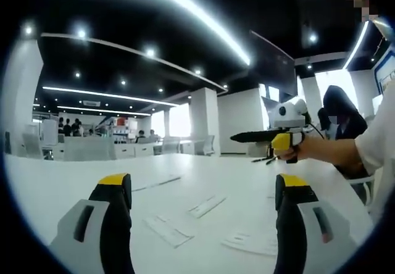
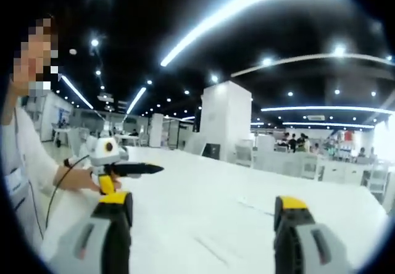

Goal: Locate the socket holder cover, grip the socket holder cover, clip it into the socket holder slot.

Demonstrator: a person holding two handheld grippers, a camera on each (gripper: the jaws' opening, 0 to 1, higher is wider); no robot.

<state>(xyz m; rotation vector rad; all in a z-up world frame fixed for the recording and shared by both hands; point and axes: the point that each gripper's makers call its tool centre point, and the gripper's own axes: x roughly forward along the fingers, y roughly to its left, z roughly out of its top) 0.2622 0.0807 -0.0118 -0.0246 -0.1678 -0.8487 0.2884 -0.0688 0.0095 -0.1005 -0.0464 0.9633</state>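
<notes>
The flat pale strips (image 1: 207, 205) lying on the white desk (image 1: 62, 181) ahead of your left gripper (image 1: 203, 194) are, as far as I can judge, the socket holder parts. They show as several thin pieces spread between and beyond its fingers, too faint to tell cover from holder. In the right gripper view they are only faint lines (image 2: 256, 207) on the desk.

You look to be at the very first step: finding the cover. Nothing is gripped yet, and both grippers are held up above the desk, aimed across the room rather than down at the parts.

Your left gripper's fingers (image 1: 114, 184) are spread wide and hold nothing. Your right gripper (image 2: 203, 203) is likewise released, its fingers (image 2: 290, 203) well apart and touching nothing. In the left gripper view your right gripper appears from the side in your hand (image 1: 289, 153), clear of the desk.

Next, you will probably need to tilt one gripper down toward the strips, pick out the cover, and line the open fingers across its narrow width.
</notes>
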